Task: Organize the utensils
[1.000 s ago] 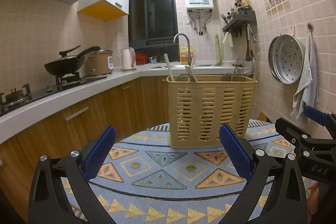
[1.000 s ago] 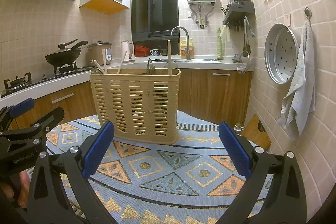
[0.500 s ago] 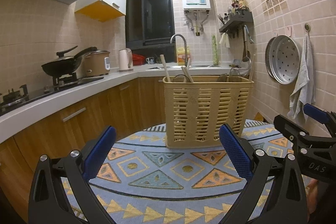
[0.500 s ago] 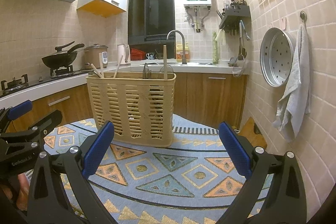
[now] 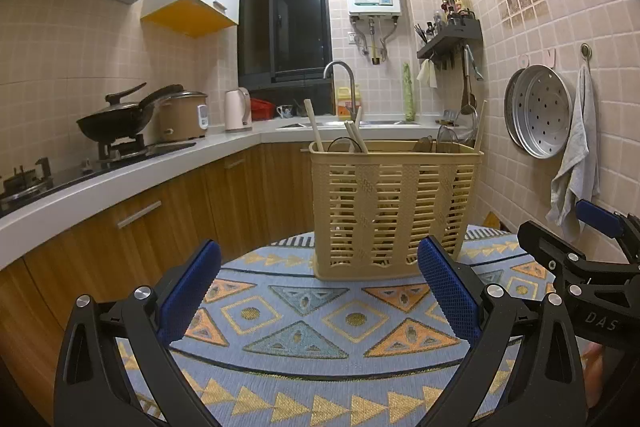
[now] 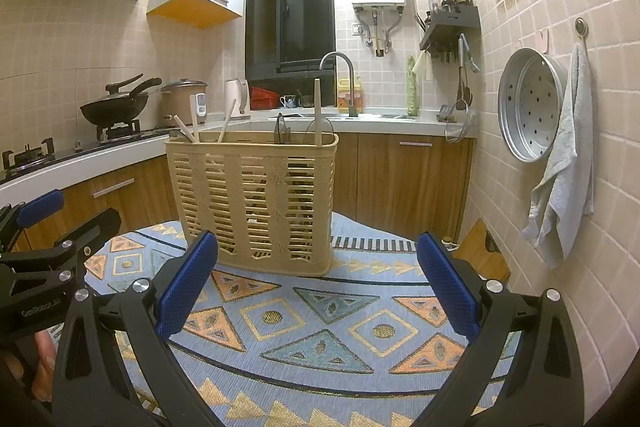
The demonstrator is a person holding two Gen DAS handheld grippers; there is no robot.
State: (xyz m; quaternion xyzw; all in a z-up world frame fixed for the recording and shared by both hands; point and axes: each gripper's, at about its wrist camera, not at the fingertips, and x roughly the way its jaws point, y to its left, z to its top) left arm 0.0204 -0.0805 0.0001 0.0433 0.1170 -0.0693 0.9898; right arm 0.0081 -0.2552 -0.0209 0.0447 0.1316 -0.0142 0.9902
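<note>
A beige slatted utensil basket stands upright at the far side of a patterned blue tablecloth. Wooden handles and dark utensil heads stick out of its top. My left gripper is open, low over the cloth, well short of the basket, with nothing between its blue pads. My right gripper is open too, empty, with the basket just ahead to its left. Each gripper shows at the edge of the other's view.
A counter with a wok, rice cooker and kettle runs along the left to a sink and tap. On the tiled right wall hang a metal steamer tray and a grey towel.
Both grippers have drawn back and down a little from the basket, which now looks smaller and higher in both views. Both stay open and empty.
</note>
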